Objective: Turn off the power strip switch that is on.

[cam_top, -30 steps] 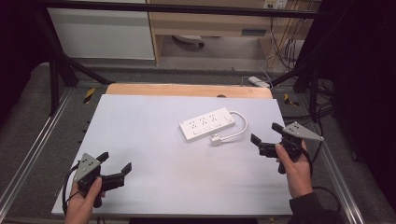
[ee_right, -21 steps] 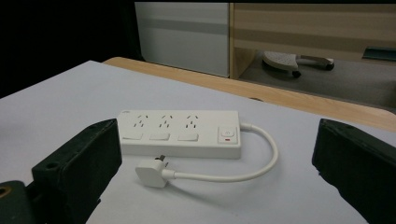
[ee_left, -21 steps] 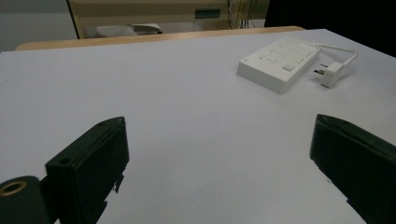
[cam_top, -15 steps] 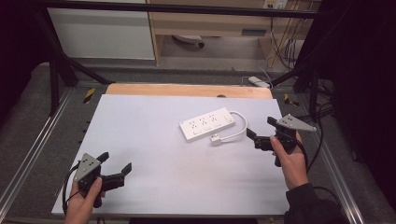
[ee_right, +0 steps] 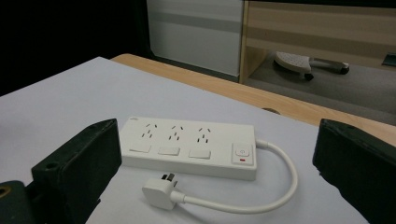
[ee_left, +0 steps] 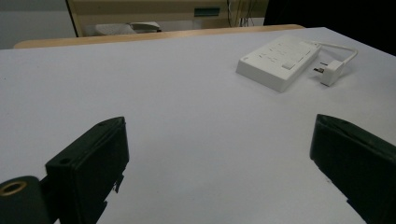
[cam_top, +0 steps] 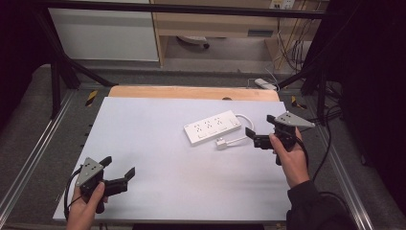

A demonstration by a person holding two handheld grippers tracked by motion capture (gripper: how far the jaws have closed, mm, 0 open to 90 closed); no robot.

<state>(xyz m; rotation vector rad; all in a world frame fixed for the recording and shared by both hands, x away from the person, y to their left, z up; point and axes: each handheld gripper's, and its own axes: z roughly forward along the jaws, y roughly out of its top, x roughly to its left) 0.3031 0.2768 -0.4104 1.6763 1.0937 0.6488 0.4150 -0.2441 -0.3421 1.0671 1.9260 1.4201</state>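
Observation:
A white power strip (cam_top: 213, 127) with three sockets and a switch lies flat right of the white table's middle. Its short cable (cam_top: 245, 119) loops round to a white plug (cam_top: 221, 143) lying just in front of it. My right gripper (cam_top: 260, 125) is open, held just right of the plug and cable, apart from them. In the right gripper view the power strip (ee_right: 187, 147) and plug (ee_right: 159, 192) sit between the wide-apart jaws of the right gripper (ee_right: 219, 128). My left gripper (cam_top: 118, 166) is open near the front left corner, holding nothing. The left gripper view has the power strip (ee_left: 280, 58) far off.
The white table top (cam_top: 158, 143) has a wooden strip (cam_top: 191, 92) along its far edge. Metal frame rails (cam_top: 43, 143) run down both sides. Behind the table lie a white block (cam_top: 265, 84) on the floor, a chair base (cam_top: 191, 42) and hanging cables (cam_top: 292, 43).
My right gripper has moved left, closer to the plug and cable. The left gripper has stayed put.

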